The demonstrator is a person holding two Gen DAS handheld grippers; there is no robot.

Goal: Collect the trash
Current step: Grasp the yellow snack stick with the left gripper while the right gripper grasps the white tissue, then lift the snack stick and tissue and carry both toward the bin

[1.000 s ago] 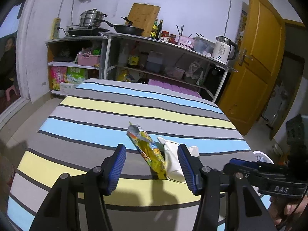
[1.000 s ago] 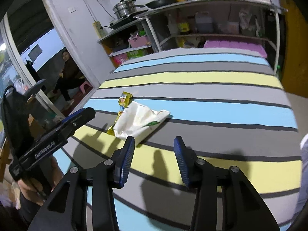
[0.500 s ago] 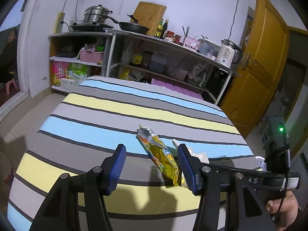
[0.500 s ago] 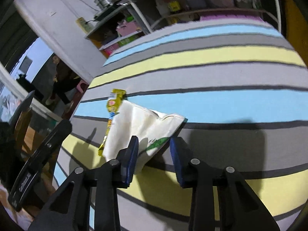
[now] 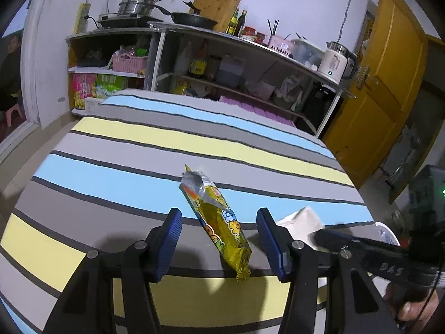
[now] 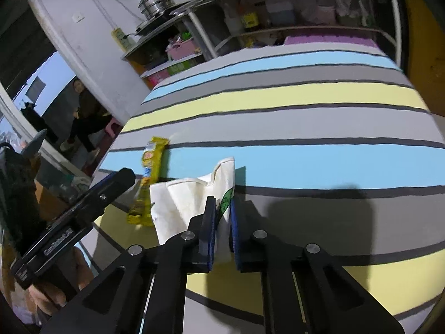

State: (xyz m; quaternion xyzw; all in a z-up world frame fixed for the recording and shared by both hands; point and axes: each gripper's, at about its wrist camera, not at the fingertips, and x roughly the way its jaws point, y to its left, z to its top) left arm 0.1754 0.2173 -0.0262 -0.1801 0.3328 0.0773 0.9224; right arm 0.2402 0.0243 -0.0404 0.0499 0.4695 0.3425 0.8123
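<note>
A yellow snack wrapper (image 5: 219, 222) lies on the striped table (image 5: 167, 144), its torn silver end pointing away. My left gripper (image 5: 219, 242) is open, its blue pads either side of the wrapper without touching it. Beside it lies a white paper bag with green print (image 6: 189, 200); its far corner shows in the left wrist view (image 5: 301, 222). My right gripper (image 6: 222, 231) is shut on the bag's near edge, pinching it between the pads. The wrapper (image 6: 148, 178) lies left of the bag in the right wrist view.
Metal shelves (image 5: 250, 64) with pans, bottles and a white kettle (image 5: 335, 62) stand beyond the table's far edge. A yellow door (image 5: 383, 89) is at the right. A person (image 6: 83, 117) sits by the doorway at the left. A white bin rim (image 5: 388, 233) shows past the right edge.
The right gripper's jaws closed onto the white bag's edge. The left gripper moved forward so the yellow wrapper now sits between its open pads.
</note>
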